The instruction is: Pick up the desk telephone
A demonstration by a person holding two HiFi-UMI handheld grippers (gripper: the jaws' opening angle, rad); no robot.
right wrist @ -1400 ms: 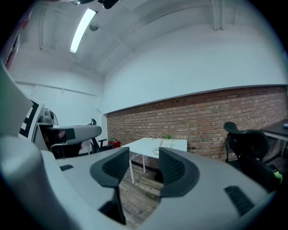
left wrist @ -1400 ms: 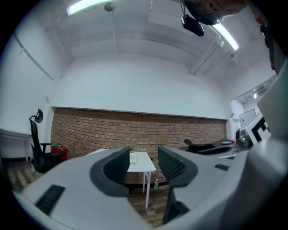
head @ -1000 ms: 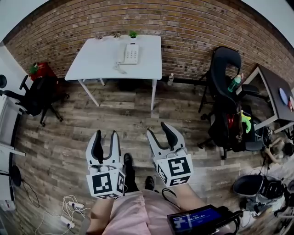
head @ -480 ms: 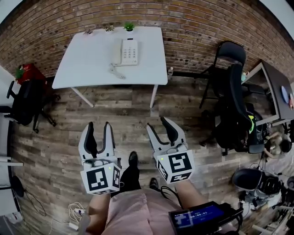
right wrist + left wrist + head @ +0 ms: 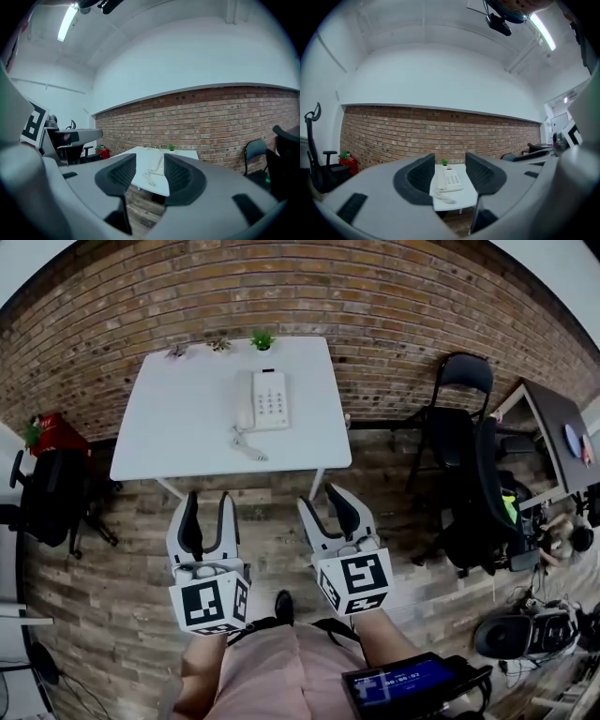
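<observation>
1. The left gripper (image 5: 207,504) has its jaws partly apart and holds nothing; in the left gripper view the phone only shows far off through the gap
2. The white table (image 5: 173,423) has drawn much closer over the last second, as both grippers were carried towards it. Its near edge now lies just ahead of the fingertips
3. The desk telephone (image 5: 265,401) sits untouched on the table, towards the back and a little right of centre. Its handset is on the cradle and its cord (image 5: 249,445) trails towards the near edge
4. The right gripper (image 5: 323,502) is likewise partly open and empty, and its jaws have just been closing slightly
5. The approach looks nearly done, but the phone is still well apart from both grippers. A reach across the tabletop probably comes next
</observation>
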